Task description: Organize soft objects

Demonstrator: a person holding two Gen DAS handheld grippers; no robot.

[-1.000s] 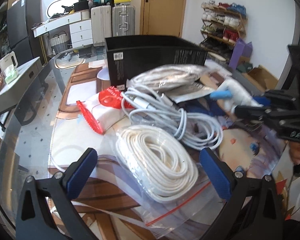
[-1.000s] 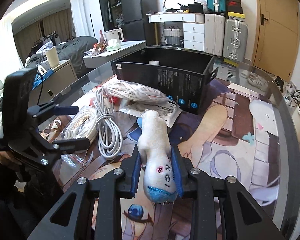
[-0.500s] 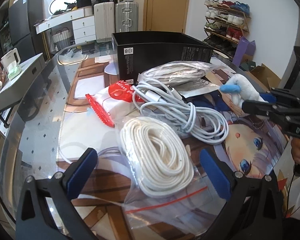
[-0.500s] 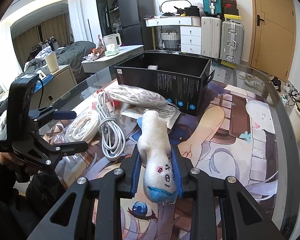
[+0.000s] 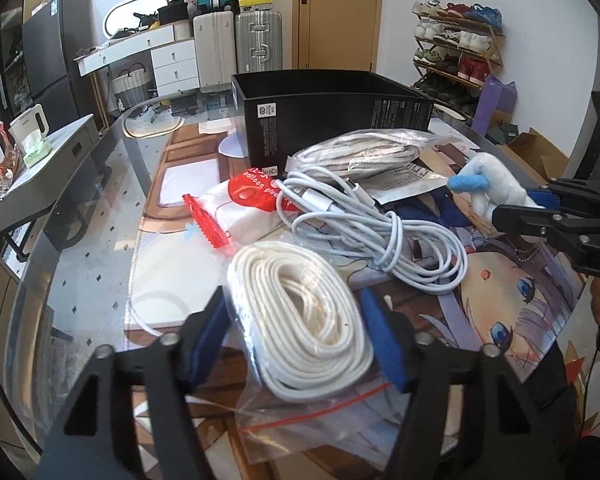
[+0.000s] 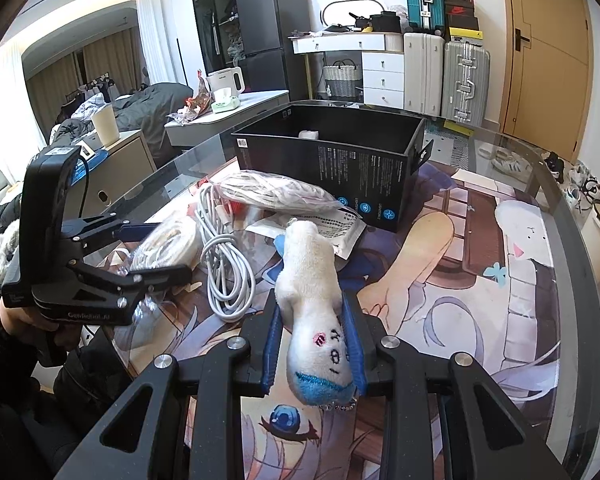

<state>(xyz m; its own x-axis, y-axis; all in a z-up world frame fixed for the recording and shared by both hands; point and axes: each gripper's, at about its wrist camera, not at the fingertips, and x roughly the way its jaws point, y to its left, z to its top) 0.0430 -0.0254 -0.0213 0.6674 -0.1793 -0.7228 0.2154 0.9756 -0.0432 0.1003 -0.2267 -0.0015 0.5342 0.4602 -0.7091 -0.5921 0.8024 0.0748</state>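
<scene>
The left claw [image 5: 296,332] had just been closing, and its blue pads [image 5: 384,344] stood against both flanks of the bagged coil of white rope [image 5: 300,320], pinching it through the clear zip bag [image 5: 312,420] whose red seal line lay nearer the camera than the pads. Beyond that claw's tips lay the loose bundle of white charging cable [image 5: 380,232], touching the rope bag's far edge. To the far left of the tips sat a red-and-white packet [image 5: 240,208]; farther ahead, a second bag of pale cord [image 5: 364,152] leaned against the black cardboard box [image 5: 332,120].

The right claw [image 6: 314,344] was pressed together on the white plush toy with a blue end [image 6: 308,280], the pads squeezing its stitched face while the body stuck out forward past the tips. Straight ahead of that claw stood the open black box, with a small white item [image 6: 309,134] inside. Everything rested on the glass bench [image 6: 540,152] over a cartoon-print mat [image 6: 440,280].
</scene>
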